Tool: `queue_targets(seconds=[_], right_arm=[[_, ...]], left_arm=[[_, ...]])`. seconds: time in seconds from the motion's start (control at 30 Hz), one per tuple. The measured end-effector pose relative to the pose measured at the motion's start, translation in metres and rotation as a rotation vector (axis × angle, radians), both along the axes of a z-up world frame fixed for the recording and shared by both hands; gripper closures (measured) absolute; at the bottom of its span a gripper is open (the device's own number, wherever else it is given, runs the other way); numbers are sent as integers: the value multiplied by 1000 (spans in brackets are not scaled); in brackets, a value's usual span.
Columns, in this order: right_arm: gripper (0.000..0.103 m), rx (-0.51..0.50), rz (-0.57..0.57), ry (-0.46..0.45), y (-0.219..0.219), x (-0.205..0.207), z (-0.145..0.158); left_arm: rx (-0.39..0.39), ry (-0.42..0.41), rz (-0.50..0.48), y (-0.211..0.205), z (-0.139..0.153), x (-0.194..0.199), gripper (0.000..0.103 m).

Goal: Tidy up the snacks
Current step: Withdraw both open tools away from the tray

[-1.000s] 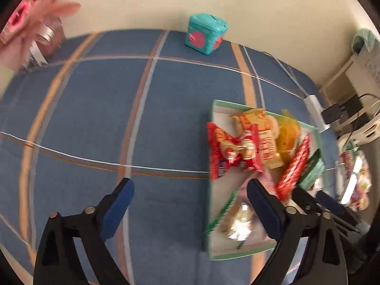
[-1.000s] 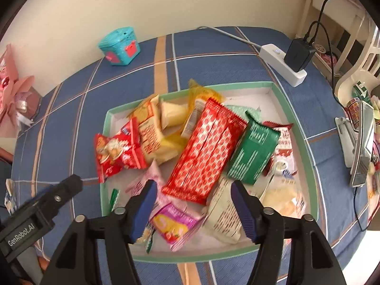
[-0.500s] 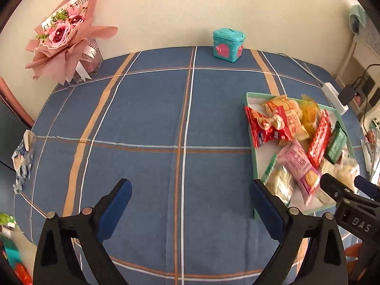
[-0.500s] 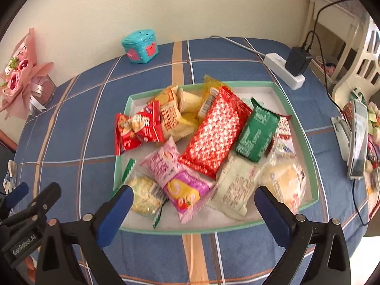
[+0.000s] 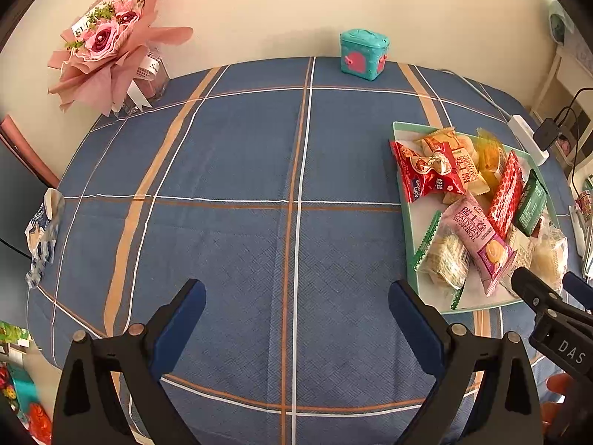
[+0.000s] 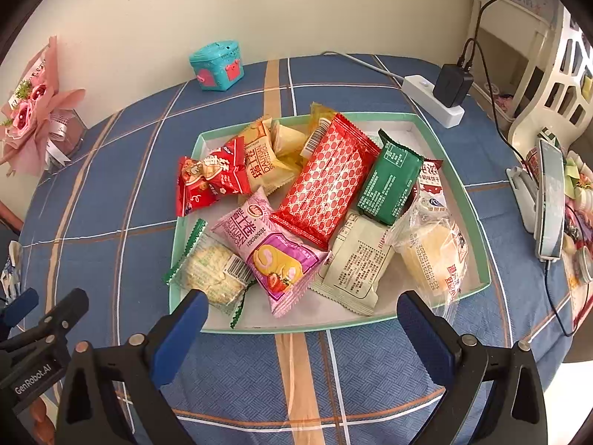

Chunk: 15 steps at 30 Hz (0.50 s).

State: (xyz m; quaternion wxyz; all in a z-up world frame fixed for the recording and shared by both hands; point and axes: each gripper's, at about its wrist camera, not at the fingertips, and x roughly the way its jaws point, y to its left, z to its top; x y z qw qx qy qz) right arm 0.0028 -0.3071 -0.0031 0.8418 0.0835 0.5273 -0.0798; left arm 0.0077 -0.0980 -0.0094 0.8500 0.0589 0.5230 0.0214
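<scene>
Right now both grippers hang with their blue-padded fingers spread wide and nothing between them. The right gripper sits just short of the near rim of the tray, so its fingers frame the closest packets: a clear biscuit packet with green crimped ends lies by the left finger, a pink roll-cake packet rests ahead between the fingers, and a pale bun in clear wrap sits near the right finger. Further in lie a large red patterned packet, a green packet and a red snack bag hanging over the far left rim. Judging by this, the wide spread suits a choice among bulky, slippery wrappers.

The left gripper is held over bare blue plaid cloth on the surface, well apart from the tray, which lies off to its right; probably that open cloth is where snacks could be sorted. Beyond stand a teal box and a pink bouquet by the wall.
</scene>
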Motion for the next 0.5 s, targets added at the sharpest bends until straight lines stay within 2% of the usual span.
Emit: queue_targets(seconds=[0.5], right_arm=[[0,-11,25,-4,4,5,2]], left_arm=[[-14,29,-7,2,-4,2,4]])
